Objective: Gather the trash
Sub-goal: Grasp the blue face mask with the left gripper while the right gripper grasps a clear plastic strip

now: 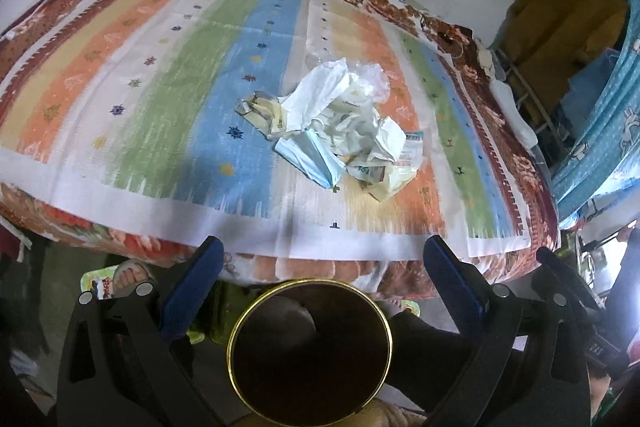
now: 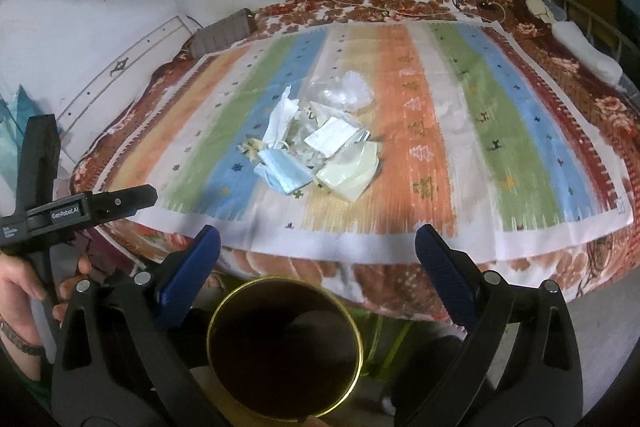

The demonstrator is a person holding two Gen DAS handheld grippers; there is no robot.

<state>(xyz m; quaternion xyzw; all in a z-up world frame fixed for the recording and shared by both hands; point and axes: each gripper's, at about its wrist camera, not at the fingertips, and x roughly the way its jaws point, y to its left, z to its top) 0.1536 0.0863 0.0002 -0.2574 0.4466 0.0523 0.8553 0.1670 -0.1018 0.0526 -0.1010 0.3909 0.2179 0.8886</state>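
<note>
- Striped cloth [image 1: 168,75] in green, blue, orange and white covers a bed against a stained wall, a flat bright backdrop on which loose scraps stand out.
- On it, at the centre of both views, sits the trash pile [image 1: 340,123]: crumpled white paper, clear plastic, a pale yellow wrapper and a blue face mask [image 1: 310,157] at its near edge, all touching one another, apparently heaped so as to be picked off piece by piece.
- Below, at the bottom centre, a dark bin with a gold rim [image 1: 310,351] stands under the bed's near edge, placed to catch what is dropped.
- Left gripper [image 1: 322,263] hangs above the bin with jaws spread wide, holding nothing.
- Right gripper [image 2: 318,251] is likewise wide apart and bare, aimed at the pile, well short of it.
</note>
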